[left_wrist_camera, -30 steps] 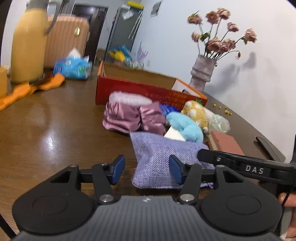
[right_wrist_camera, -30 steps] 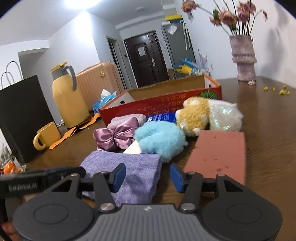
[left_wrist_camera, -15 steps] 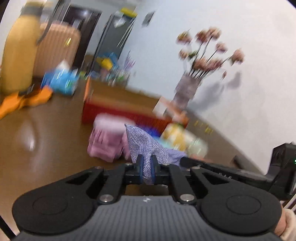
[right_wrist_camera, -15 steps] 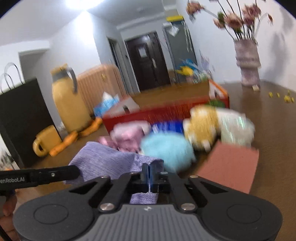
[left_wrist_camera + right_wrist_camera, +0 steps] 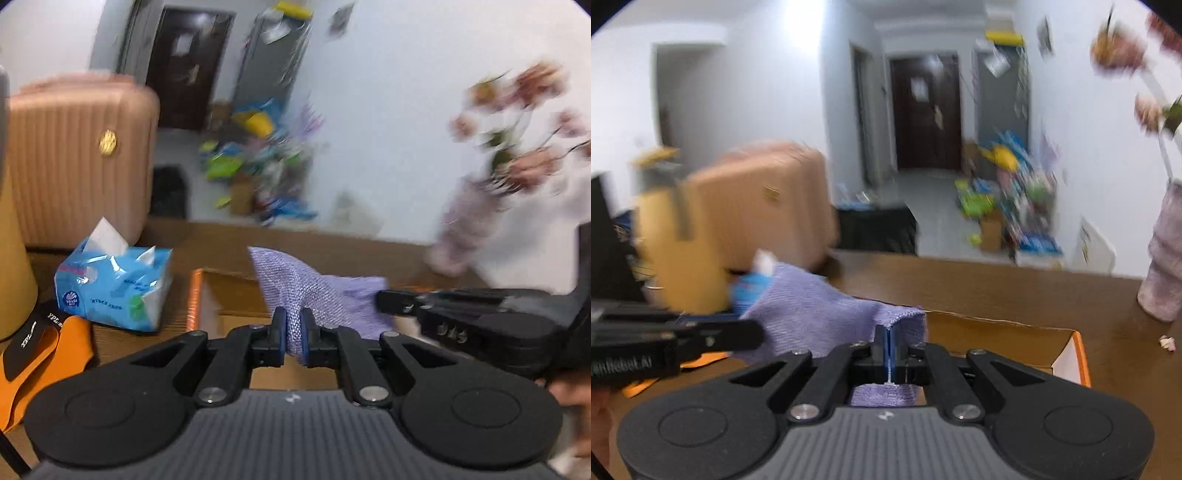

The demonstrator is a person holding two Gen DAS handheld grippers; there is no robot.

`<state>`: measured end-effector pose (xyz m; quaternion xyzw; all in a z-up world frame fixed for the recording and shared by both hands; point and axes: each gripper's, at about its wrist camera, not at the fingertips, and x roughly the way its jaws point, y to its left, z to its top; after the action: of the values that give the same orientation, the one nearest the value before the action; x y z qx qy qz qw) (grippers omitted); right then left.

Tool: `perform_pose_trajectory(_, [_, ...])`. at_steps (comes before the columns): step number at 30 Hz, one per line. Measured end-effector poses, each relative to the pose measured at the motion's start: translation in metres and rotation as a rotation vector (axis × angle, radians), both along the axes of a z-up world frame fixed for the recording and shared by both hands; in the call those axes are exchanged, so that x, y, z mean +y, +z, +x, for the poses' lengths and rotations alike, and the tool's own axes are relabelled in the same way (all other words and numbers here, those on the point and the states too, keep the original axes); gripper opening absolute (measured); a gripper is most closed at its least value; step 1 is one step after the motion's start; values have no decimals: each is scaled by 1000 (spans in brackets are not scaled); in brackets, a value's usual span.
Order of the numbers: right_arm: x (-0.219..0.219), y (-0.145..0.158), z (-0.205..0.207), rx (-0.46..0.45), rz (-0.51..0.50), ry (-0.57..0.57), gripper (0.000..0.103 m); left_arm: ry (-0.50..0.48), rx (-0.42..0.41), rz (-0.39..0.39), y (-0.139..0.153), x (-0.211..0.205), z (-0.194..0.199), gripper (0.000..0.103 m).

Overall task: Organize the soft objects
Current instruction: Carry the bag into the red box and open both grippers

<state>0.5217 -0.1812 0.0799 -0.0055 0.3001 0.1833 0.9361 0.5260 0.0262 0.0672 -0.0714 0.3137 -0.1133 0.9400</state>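
A purple woven cloth pouch (image 5: 314, 291) hangs between both grippers, lifted above the open cardboard box (image 5: 225, 295). My left gripper (image 5: 293, 332) is shut on the pouch's left edge. My right gripper (image 5: 889, 349) is shut on the pouch (image 5: 812, 317) at its right edge. The right gripper shows in the left wrist view (image 5: 461, 317), and the left gripper in the right wrist view (image 5: 676, 339). The box (image 5: 1015, 332) with its orange rim lies just below and ahead. The other soft toys are out of view.
A blue tissue pack (image 5: 114, 288) sits left of the box on the wooden table (image 5: 997, 284). An orange strap (image 5: 44, 354) lies at the left. A yellow jug (image 5: 676, 240), a pink suitcase (image 5: 77, 162) and a vase of flowers (image 5: 469, 225) stand around.
Both grippers shut on the purple pouch, lifted it off the table and carried it forward over the box. The toys and pink bow have dropped out of view.
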Motion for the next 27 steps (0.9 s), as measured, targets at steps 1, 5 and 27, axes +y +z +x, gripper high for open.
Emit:
perform_pose_trajectory(1, [4, -9, 25, 42, -9, -13, 1, 27, 34, 39, -14, -3, 18, 11])
perform_pose_trajectory(5, [21, -54, 93, 160, -58, -73, 13, 83, 102, 122, -50, -3, 50, 29])
perform_pose_trajectory(27, [-127, 89, -82, -76, 2, -223, 71, 170, -156, 228, 103, 22, -131, 85])
